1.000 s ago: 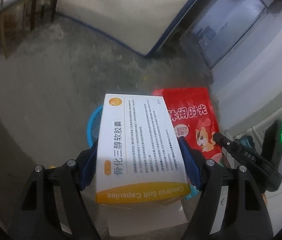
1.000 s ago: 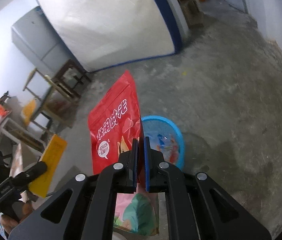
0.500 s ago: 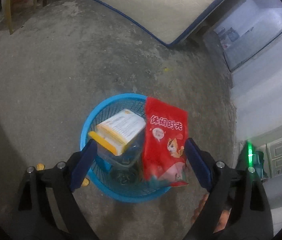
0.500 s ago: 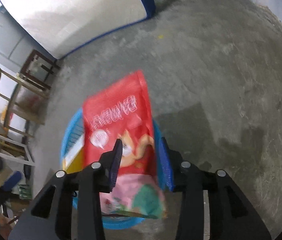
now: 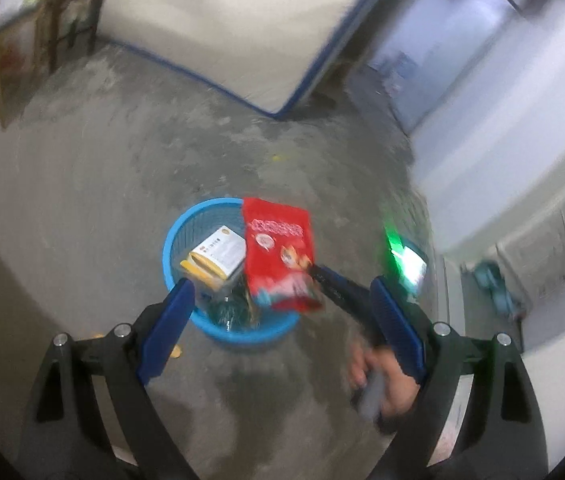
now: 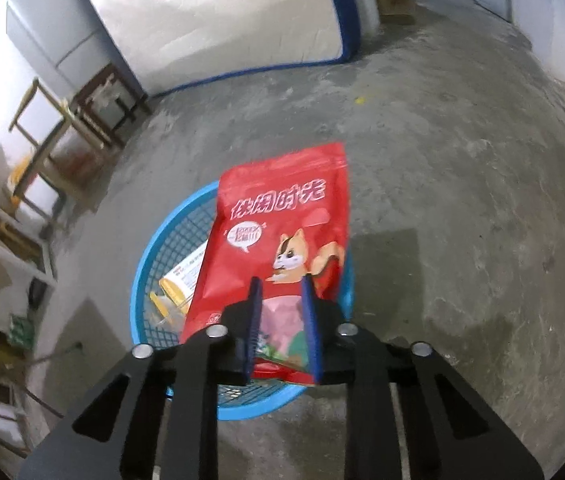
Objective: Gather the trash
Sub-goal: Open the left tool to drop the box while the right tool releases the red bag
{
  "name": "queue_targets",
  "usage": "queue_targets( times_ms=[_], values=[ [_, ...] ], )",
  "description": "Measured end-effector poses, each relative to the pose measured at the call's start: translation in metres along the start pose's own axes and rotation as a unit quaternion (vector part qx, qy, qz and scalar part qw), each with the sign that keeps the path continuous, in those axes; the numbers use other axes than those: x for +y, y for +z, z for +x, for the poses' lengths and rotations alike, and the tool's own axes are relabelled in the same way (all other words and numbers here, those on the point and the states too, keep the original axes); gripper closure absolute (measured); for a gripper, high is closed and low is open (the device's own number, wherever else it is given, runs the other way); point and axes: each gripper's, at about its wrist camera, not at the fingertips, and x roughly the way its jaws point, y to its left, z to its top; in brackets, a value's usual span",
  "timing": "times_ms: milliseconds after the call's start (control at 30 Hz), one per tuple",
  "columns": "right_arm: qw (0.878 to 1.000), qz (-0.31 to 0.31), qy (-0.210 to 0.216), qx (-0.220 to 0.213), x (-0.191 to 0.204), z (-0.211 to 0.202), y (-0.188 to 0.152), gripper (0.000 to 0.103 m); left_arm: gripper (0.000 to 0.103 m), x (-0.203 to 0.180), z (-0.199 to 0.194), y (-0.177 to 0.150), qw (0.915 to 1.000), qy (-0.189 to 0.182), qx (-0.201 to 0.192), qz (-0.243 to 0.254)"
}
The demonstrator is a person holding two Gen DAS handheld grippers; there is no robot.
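A blue mesh basket [image 5: 186, 224] [image 6: 162, 256] stands on the concrete floor. A white and orange medicine box [image 5: 214, 254] [image 6: 186, 276] lies inside it. A red snack bag [image 5: 278, 252] [image 6: 282, 240] leans over the basket's right rim. My left gripper [image 5: 282, 320] is open and empty, held above the basket. My right gripper [image 6: 282, 312] is open, its blue pads apart on either side of the bag's lower end; it also shows in the left wrist view [image 5: 338, 288] beside the bag.
A white mattress with blue trim [image 5: 234, 20] [image 6: 218, 20] leans on the far wall. Wooden chairs and tables [image 6: 62, 120] stand at the left. A grey cabinet [image 6: 50, 40] is behind them. Bare concrete floor [image 6: 462, 200] lies to the right.
My left gripper opened and dropped the medicine box into the basket, then drew back. My right gripper opened its jaws around the red bag, which now rests over the basket.
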Motion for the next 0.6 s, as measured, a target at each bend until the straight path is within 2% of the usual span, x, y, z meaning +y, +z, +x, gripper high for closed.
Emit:
queue_targets(
  times_ms=[67, 200, 367, 533, 600],
  values=[
    [1.000, -0.007, -0.010, 0.016, 0.006, 0.015, 0.005, 0.091, 0.018, -0.008, -0.040, -0.014, 0.9997, 0.001, -0.014, 0.022],
    [0.995, -0.047, -0.064, 0.060, 0.020, 0.070, 0.018, 0.096, 0.018, -0.001, -0.115, -0.046, 0.9994, 0.002, -0.032, 0.016],
    [0.977, -0.129, -0.131, 0.108, 0.053, 0.119, 0.016, 0.098, 0.018, 0.026, -0.198, -0.080, 0.9958, 0.056, -0.070, -0.016],
    [0.967, -0.121, -0.171, 0.148, 0.047, 0.147, 0.012, 0.099, 0.018, 0.048, -0.262, -0.103, 0.9843, 0.112, -0.129, -0.043],
    [0.958, -0.140, -0.190, 0.164, 0.049, 0.158, 0.007, 0.099, 0.018, 0.053, -0.280, -0.108, 0.9807, 0.118, -0.148, -0.048]
  ],
)
